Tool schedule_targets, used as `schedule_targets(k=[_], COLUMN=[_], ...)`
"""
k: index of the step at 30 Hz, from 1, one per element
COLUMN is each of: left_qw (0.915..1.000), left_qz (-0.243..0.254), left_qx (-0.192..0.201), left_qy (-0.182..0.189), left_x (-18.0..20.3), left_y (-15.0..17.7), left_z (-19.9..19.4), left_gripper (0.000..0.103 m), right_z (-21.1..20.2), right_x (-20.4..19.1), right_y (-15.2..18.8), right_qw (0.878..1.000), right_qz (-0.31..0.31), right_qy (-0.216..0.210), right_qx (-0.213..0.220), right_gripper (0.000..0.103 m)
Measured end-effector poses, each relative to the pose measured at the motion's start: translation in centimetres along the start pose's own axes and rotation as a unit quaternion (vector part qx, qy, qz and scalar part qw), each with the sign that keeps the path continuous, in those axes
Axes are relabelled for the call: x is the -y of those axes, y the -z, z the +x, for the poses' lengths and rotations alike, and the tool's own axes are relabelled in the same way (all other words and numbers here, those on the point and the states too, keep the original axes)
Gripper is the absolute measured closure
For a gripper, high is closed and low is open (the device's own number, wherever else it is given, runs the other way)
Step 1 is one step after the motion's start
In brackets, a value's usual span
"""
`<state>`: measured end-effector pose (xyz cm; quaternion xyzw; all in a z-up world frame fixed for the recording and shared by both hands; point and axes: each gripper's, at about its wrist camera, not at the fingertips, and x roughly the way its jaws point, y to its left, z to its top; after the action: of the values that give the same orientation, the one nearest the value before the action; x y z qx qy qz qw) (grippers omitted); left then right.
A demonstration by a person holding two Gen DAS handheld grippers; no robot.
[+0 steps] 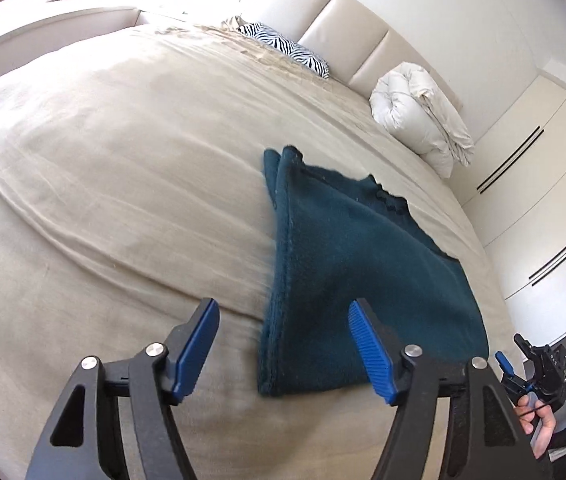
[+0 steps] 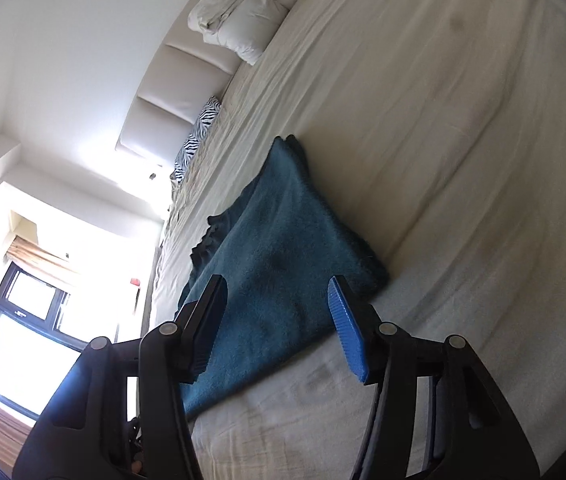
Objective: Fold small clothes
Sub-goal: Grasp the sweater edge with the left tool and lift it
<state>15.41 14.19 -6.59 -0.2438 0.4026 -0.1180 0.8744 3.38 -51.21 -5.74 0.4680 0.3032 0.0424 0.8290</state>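
On the bed (image 1: 103,168), near its right-hand edge in your left wrist view, the teal cloth (image 1: 355,272) lay folded into a roughly triangular shape, with its narrow end toward the headboard (image 1: 347,28) and its broad end toward you. Layered edges showed along its left side, and a scalloped dark trim ran along its far right edge. The beige cover beneath it showed long shallow creases.

Your left gripper (image 1: 283,348) hovered above the near end of the cloth with its jaws apart. No fabric was between the blue pads (image 1: 371,354), and neither pad pressed on the cloth.

Your right gripper (image 2: 279,324) also stood with its jaws apart over the near part of the cloth (image 2: 283,248). Nothing was clamped between them. In the left wrist view, this gripper and your hand (image 1: 539,420) appeared beyond the right-hand edge of the bed, clear of the cloth.

At the head of the bed, a zebra-striped pillow (image 1: 283,44) lay against the headboard, and a rolled white duvet (image 1: 419,112) sat near the far right corner. White cupboards (image 1: 539,184) stood beside the bed.
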Motion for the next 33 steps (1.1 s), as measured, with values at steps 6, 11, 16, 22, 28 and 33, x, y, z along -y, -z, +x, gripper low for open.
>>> schedule_targets(k=[6, 11, 16, 22, 28, 33], left_qw=[0.9979, 0.9952, 0.9898, 0.9863, 0.9819, 0.9776], left_qz=[-0.021, -0.037, -0.058, -0.053, -0.064, -0.084], left_qx=[-0.052, -0.078, -0.106, -0.131, -0.158, -0.168], left_qy=[0.031, 0.046, 0.075, 0.084, 0.084, 0.095], left_x=[-0.2, -0.1, 0.1, 0.6, -0.4, -1.2], left_y=[-1.3, -2.0, -3.1, -3.3, -3.5, -3.4], left_z=[3.7, 6.1, 7.6, 8.5, 8.7, 9.0], left_gripper=[0.032, 0.032, 0.032, 0.032, 0.065, 0.081], right_z=[6.6, 12.7, 17.5, 21.1, 25.2, 24.8], right_x=[-6.9, -11.2, -13.4, -15.9, -15.8, -15.8], right_y=[2.1, 4.3, 5.3, 6.1, 6.5, 6.3], right_qw=[0.994, 0.982, 0.97, 0.957, 0.957, 0.958], right_qz=[-0.062, -0.101, -0.12, -0.148, -0.134, -0.117], right_qy=[-0.043, -0.061, -0.068, -0.082, -0.055, -0.081], right_qx=[-0.082, -0.15, -0.2, -0.237, -0.253, -0.249], right_gripper=[0.051, 0.051, 0.051, 0.05, 0.05, 0.05])
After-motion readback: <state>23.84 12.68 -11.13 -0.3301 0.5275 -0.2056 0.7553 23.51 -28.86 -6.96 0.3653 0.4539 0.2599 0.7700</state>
